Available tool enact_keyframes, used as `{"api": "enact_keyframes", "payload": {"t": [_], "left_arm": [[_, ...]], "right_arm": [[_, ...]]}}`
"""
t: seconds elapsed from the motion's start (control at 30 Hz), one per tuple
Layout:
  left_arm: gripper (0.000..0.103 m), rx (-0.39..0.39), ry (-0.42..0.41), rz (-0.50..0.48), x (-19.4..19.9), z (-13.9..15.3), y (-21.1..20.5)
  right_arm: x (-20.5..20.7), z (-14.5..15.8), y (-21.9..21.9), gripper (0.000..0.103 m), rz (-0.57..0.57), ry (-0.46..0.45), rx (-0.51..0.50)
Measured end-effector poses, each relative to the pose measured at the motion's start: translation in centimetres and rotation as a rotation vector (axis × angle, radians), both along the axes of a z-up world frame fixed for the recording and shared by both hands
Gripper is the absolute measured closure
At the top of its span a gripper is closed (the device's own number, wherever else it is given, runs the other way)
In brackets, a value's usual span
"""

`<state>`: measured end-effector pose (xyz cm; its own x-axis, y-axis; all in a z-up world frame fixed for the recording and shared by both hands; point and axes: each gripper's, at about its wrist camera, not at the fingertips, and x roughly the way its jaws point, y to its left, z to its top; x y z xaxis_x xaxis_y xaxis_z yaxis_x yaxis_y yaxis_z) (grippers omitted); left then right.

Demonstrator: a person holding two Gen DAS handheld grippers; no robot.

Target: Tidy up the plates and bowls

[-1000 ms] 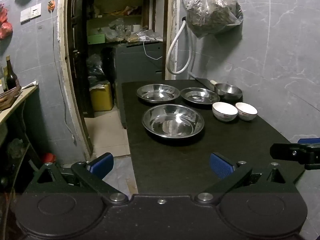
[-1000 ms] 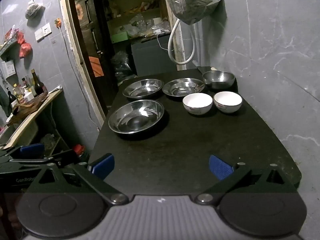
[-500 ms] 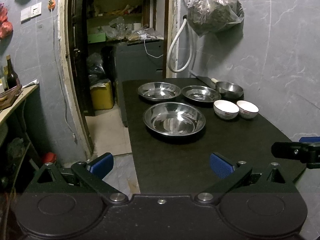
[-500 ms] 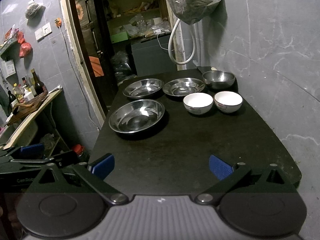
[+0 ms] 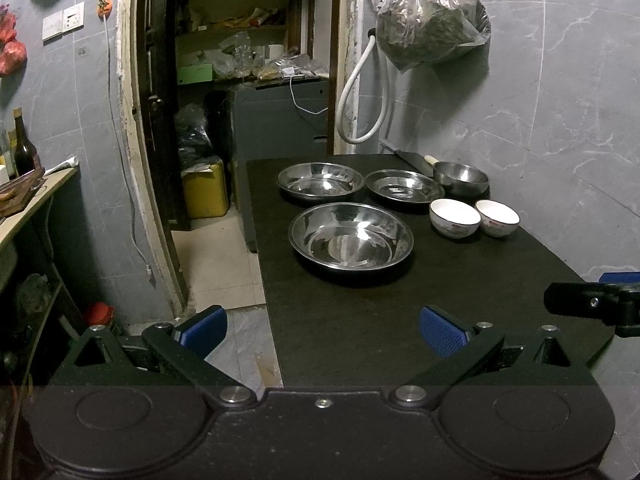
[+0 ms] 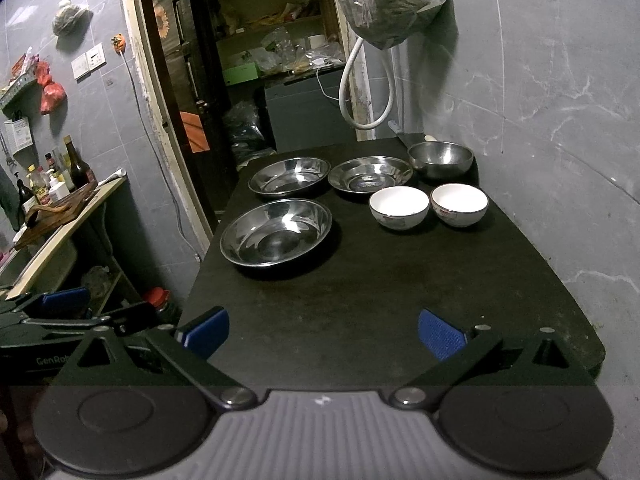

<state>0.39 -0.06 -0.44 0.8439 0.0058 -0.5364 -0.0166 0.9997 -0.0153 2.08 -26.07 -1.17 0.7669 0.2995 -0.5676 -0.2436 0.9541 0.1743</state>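
Both claws, left [image 5: 322, 330] and right [image 6: 323, 332], hang wide open and empty at the table's [image 6: 360, 300] near edge, all dishes well ahead, the big plate [image 6: 276, 232] nearest, likely first.

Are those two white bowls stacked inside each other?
No, the two white bowls sit side by side on the table.

We see a dark surface [image 6: 380, 288] against the wall. On it sit three steel plates: a large one [image 6: 276, 232] nearest, two [image 6: 290, 176] [image 6: 370, 174] behind. Two white bowls [image 6: 399, 207] [image 6: 459, 204] stand side by side, a steel bowl [image 6: 440, 158] beyond them.
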Motion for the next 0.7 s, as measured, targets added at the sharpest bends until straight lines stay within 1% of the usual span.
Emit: {"api": "enact_keyframes", "payload": {"t": [0.23, 0.7], "left_arm": [[0.001, -0.007, 0.008, 0.007, 0.4, -0.7, 0.6], [0.001, -0.009, 0.014, 0.007, 0.6, -1.1, 0.9]], "right_arm": [[0.0, -0.2, 0.3, 0.000, 0.002, 0.001, -0.001], [0.1, -0.2, 0.4, 0.000, 0.001, 0.002, -0.004]]}}
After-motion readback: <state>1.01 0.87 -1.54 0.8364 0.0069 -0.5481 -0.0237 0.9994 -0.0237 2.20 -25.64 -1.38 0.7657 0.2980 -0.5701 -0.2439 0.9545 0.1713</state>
